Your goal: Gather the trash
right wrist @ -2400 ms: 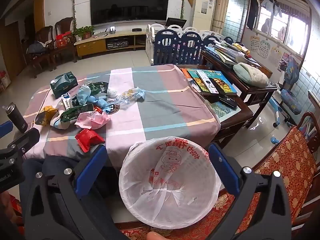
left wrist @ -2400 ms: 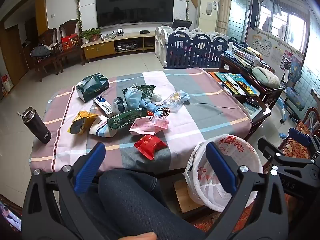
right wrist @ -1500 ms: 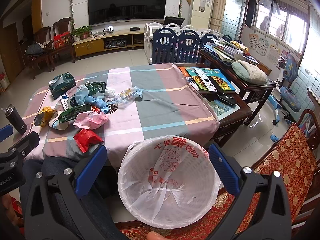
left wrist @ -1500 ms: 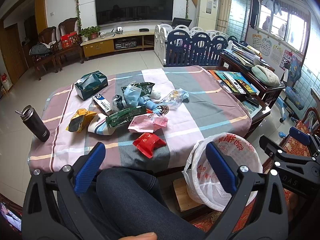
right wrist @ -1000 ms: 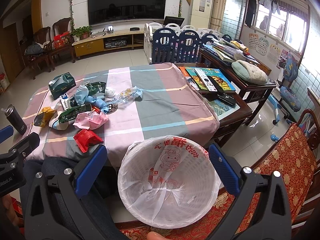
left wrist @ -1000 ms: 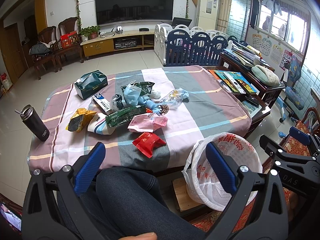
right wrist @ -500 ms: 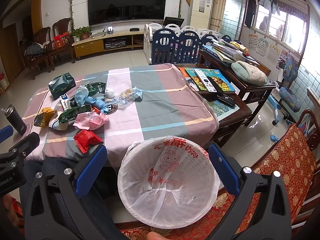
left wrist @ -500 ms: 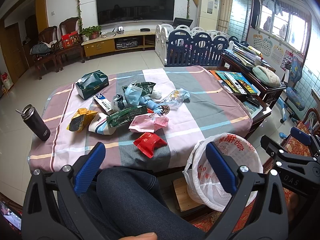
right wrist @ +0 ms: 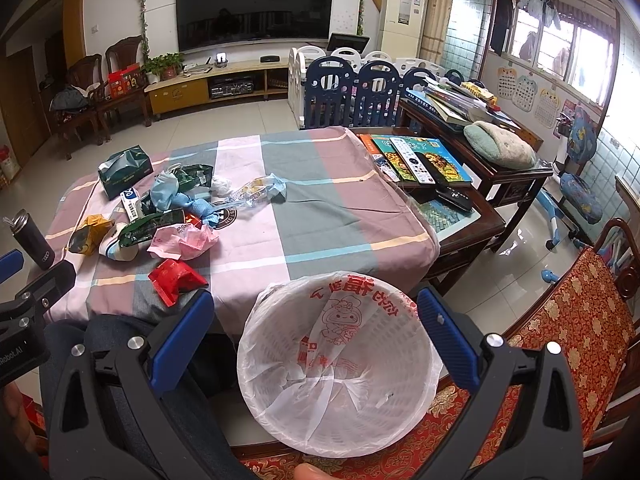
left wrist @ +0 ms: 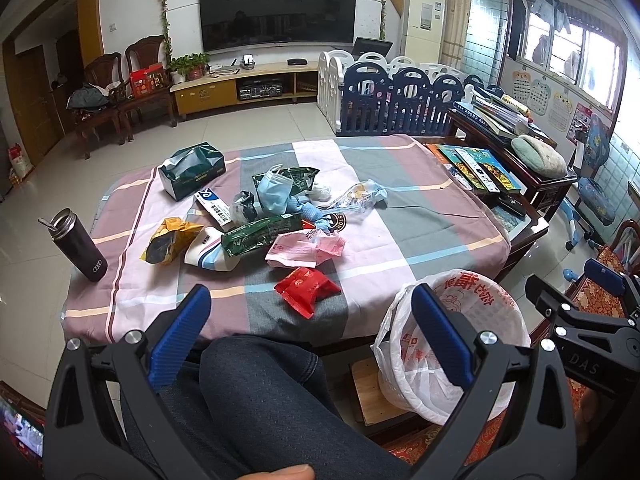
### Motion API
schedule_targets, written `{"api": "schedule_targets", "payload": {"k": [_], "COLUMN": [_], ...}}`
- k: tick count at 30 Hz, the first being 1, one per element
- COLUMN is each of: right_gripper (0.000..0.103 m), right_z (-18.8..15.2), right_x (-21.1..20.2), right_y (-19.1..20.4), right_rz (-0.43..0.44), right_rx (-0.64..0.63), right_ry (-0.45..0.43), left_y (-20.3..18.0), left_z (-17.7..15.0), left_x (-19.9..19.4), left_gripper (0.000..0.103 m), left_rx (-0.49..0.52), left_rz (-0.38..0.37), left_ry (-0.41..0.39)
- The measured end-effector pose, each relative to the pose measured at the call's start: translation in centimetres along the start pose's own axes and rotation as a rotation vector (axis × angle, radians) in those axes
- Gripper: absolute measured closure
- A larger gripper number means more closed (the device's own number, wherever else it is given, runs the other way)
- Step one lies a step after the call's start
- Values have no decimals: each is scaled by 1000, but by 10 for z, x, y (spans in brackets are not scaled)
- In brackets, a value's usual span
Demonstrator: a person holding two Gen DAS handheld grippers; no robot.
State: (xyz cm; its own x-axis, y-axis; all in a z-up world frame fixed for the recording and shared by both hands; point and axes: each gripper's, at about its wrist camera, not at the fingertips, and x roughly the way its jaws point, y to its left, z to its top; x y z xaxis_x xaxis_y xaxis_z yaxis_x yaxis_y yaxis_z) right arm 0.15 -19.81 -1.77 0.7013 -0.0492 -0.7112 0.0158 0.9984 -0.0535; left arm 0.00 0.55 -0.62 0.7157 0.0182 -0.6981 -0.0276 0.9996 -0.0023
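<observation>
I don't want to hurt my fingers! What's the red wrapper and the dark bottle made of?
The red wrapper looks like thin glossy plastic film: crinkled, shiny folds. The dark bottle seems metal with a matte dark coat and a bare silvery rim, though coated plastic can't be ruled out.

Heap of wrappers (left wrist: 276, 220) on the table's (left wrist: 420, 216) left half, tissue box (left wrist: 191, 170) toward its far left corner, flask (left wrist: 78, 246) at its left edge, one wrapper (left wrist: 306, 289) near its front edge, lined bin (right wrist: 340, 364) below its front right corner.
</observation>
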Motion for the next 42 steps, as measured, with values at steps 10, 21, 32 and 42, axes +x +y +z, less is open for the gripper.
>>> {"api": "schedule_targets", "payload": {"k": [10,21,32,42], "right_gripper": [3,3,3,3], "right_z": [0,7,5,4], "right_x": [0,-5,-5,-5], "right_y": [0,5,6,5], "right_rz": [-1,-37,-34,-34], "right_rx": [-1,-8,-7,-7], "right_ry": [-1,-37,-33,-33], "left_y": [2,3,4,4], "left_z": [2,2,1,1], "left_x": [-1,2,4,4], "left_gripper": [3,3,3,3], "left_rx": [-4,-8,-12,-12], "left_rz": [6,12,13,12], "left_ry": [3,9,12,12]}}
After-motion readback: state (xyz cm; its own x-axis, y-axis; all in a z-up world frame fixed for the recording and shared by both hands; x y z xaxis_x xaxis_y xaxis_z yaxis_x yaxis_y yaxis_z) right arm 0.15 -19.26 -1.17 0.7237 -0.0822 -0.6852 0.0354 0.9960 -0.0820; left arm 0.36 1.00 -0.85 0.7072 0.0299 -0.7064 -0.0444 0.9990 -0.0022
